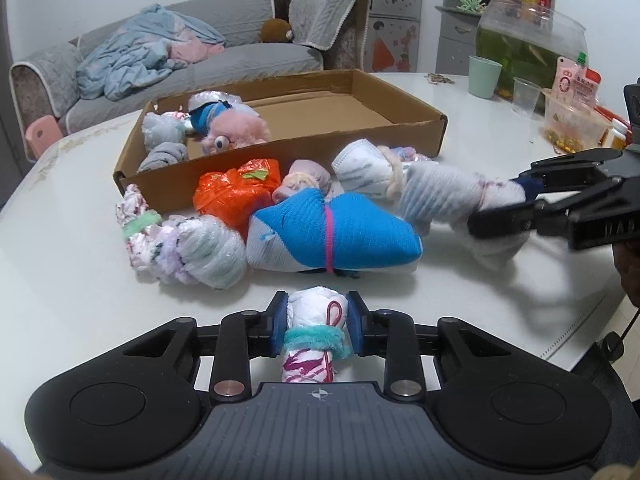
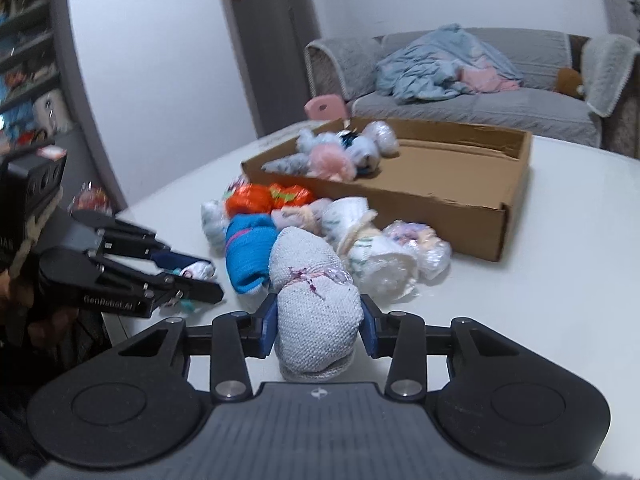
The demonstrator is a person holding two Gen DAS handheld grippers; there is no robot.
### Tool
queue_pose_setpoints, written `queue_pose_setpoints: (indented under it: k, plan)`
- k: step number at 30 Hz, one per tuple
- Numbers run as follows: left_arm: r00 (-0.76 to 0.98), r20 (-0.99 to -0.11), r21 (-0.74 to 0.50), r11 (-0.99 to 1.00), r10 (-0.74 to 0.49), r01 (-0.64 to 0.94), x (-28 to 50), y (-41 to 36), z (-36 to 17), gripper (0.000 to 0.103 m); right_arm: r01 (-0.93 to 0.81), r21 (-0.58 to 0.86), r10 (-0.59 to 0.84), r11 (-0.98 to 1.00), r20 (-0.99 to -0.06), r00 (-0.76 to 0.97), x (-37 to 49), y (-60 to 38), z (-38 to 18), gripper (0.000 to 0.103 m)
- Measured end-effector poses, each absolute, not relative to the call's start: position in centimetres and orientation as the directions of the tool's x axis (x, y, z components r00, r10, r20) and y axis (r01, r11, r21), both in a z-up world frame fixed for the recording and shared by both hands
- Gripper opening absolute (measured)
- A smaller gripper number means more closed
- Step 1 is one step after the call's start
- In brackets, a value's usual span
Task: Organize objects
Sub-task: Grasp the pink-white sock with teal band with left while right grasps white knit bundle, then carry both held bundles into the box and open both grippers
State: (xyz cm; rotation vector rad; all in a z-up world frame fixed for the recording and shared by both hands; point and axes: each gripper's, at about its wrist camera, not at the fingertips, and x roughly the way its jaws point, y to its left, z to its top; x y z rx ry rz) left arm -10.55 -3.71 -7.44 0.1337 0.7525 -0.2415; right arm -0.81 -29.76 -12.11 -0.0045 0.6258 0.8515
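Observation:
My left gripper [image 1: 316, 322] is shut on a small white-and-magenta cloth bundle [image 1: 314, 320] tied with a teal fuzzy band, near the table's front edge. It also shows at the left of the right wrist view [image 2: 200, 276]. My right gripper [image 2: 319, 320] is shut on a grey-white knitted bundle [image 2: 316, 312] tied with pink string; it shows from the side in the left wrist view [image 1: 500, 204]. A pile of bundles lies on the white table: a blue sock roll [image 1: 336, 228], an orange plastic packet [image 1: 236, 190], and white ones [image 1: 208, 254]. A cardboard box [image 1: 280, 152] holds several bundles, one a pink fluffy one [image 1: 236, 130].
A fish bowl [image 1: 528, 44], a green cup [image 1: 484, 76], a clear cup [image 1: 526, 96] and a food tub [image 1: 572, 128] stand at the table's far right. A grey sofa [image 1: 180, 60] with blue bedding is behind the table. A pink stool [image 1: 42, 134] stands by the table's left edge.

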Motion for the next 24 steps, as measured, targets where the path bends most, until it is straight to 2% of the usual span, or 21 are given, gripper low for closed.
queue_pose_setpoints:
  k: [4, 11, 19, 24]
  plan:
    - [0.721, -0.671, 0.047, 0.961, -0.173, 0.274, -11.0, -3.0, -6.0, 0.037, -0.668, 0.290, 0.710, 0.685, -0.473, 0.522, -0.9, -31.5, -10.9, 0.037]
    - [0.776, -0.608, 0.095, 0.954, -0.170, 0.283, -9.1, -1.8, -0.4, 0.037, -0.638, 0.254, 0.677, 0.726, -0.428, 0.599, 0.9, -32.4, -6.3, 0.037]
    - [0.831, -0.529, 0.139, 0.948, -0.173, 0.286, -1.0, -1.0, 7.5, 0.037, -0.631, 0.199, 0.654, 0.750, -0.371, 0.659, 7.3, -31.1, -0.1, 0.037]
    - [0.818, -0.538, 0.125, 0.940, -0.206, 0.318, 5.6, -2.4, 9.5, 0.037, -0.615, 0.216, 0.645, 0.759, -0.383, 0.661, 12.4, -29.3, 1.3, 0.037]
